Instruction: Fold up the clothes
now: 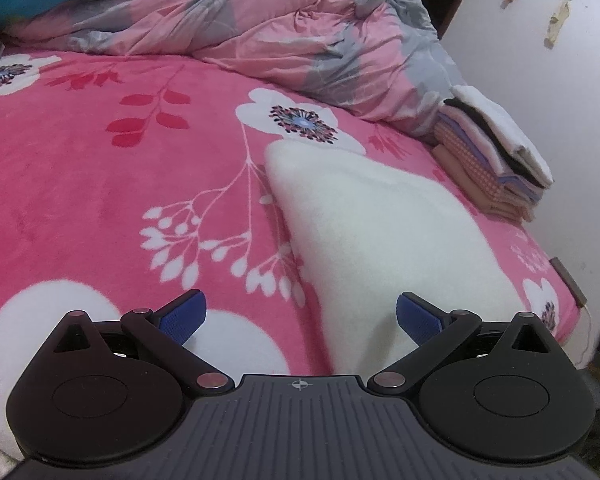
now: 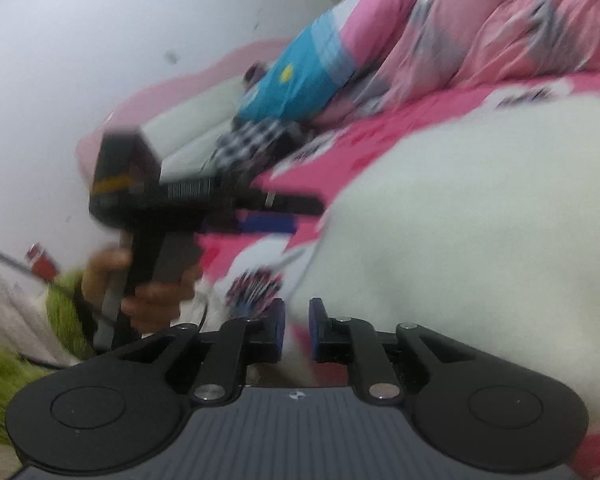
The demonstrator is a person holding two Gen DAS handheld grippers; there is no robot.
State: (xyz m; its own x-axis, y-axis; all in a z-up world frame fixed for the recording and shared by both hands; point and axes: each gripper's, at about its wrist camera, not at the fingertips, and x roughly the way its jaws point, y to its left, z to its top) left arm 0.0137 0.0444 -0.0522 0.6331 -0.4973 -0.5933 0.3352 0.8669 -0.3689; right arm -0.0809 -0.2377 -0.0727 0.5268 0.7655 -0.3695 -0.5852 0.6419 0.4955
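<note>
white fleecy folded cloth lies flat, centre right of frame, on pink floral bed. left gripper wide open, empty. right gripper nearly closed; cannot tell if fleece is pinched. risk: thick pile slipping, fold springing open.
</note>
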